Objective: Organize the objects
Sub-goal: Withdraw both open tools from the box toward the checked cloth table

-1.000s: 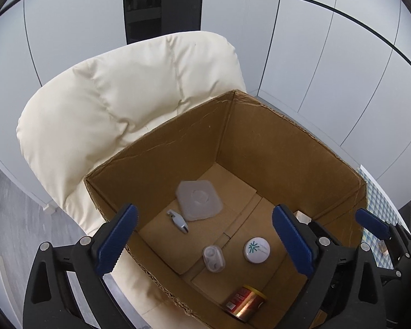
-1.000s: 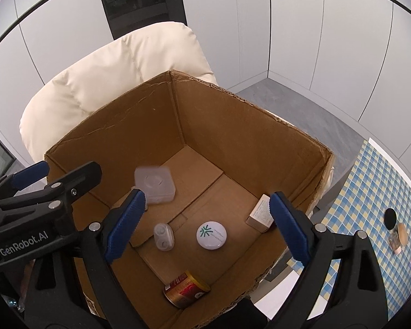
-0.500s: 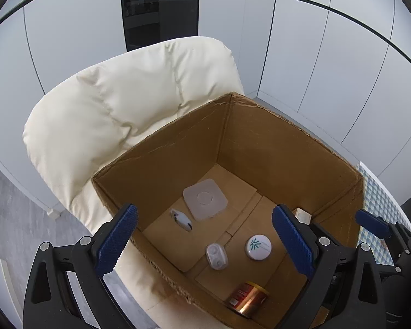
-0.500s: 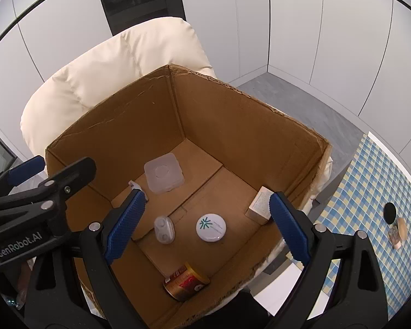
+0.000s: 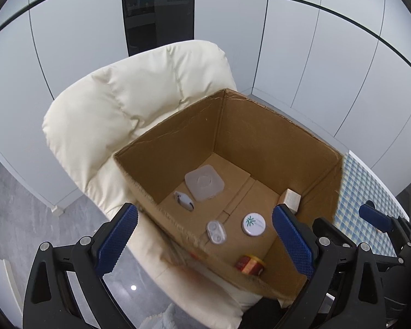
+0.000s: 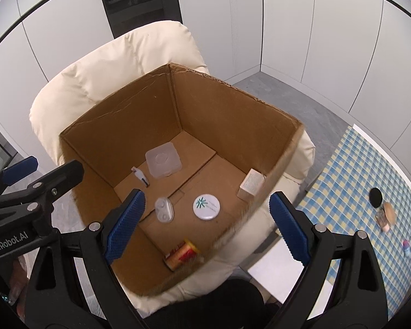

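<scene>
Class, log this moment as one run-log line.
left gripper: open, empty | right gripper: open, empty | cardboard box: six items inside

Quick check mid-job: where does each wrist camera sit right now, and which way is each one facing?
Left wrist: on the open left gripper, looking steeply down into the cardboard box on the cream armchair; the right gripper shows at its right edge.
Right wrist: on the open right gripper, same downward look; the left gripper shows at its left edge.
Shared: box, armchair, round white tin.

One cardboard box (image 6: 233,115), six items inside, one cream armchair (image 6: 109,76), two grippers
</scene>
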